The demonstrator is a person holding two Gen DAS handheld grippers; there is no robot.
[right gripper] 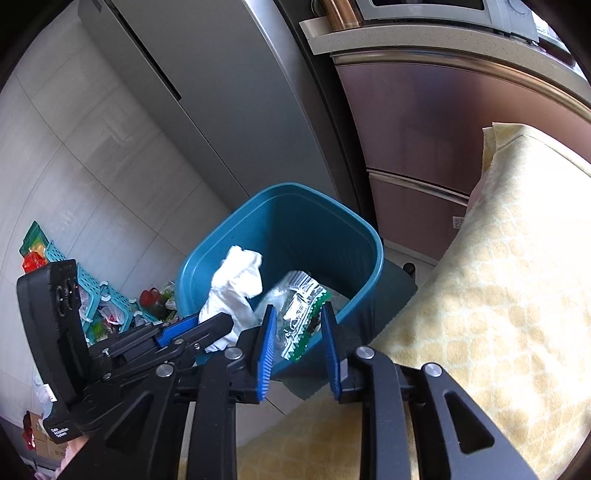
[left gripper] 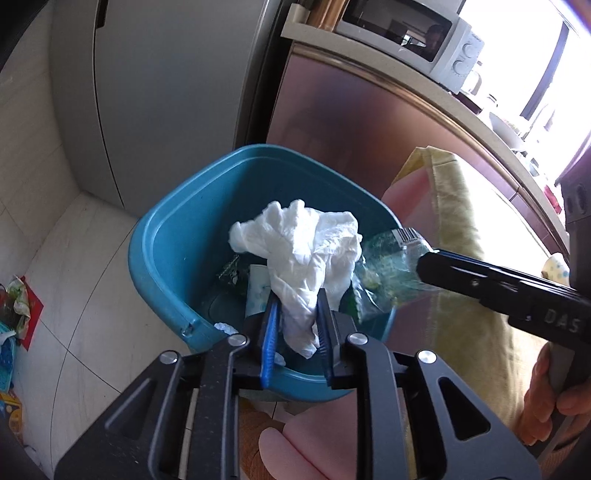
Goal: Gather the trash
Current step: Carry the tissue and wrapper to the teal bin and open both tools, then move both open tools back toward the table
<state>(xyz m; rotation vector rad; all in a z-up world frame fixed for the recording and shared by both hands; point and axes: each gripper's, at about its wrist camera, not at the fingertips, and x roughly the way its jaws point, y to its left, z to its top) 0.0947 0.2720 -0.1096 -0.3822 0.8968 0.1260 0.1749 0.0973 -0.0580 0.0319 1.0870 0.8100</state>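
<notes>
Here, left gripper (left gripper: 295, 314) hanging over blue bin (left gripper: 162, 236), jaws pinching crumpled white tissue (left gripper: 299, 243). Right gripper (right gripper: 299, 332) holding over same bin; clear green wrapper (right gripper: 301, 310) between slightly parted jaws, contact unclear. Advice: spreading jaws fully above bin mouth, both pieces falling inside rim.

**A home kitchen**

A tall grey fridge (left gripper: 155, 92) stands against the far wall, its door seam running down the front. To its right, a stone-topped counter (left gripper: 436, 99) over glossy brown cabinet fronts (right gripper: 436, 122) carries a white toaster oven (left gripper: 413, 33) with two dials. The floor (left gripper: 85, 295) is pale tile. A teal bin (left gripper: 166, 266) with rubbish in it stands near the fridge, and a teal plastic basket (right gripper: 99, 295) with bright wrappers lies at the left.
</notes>
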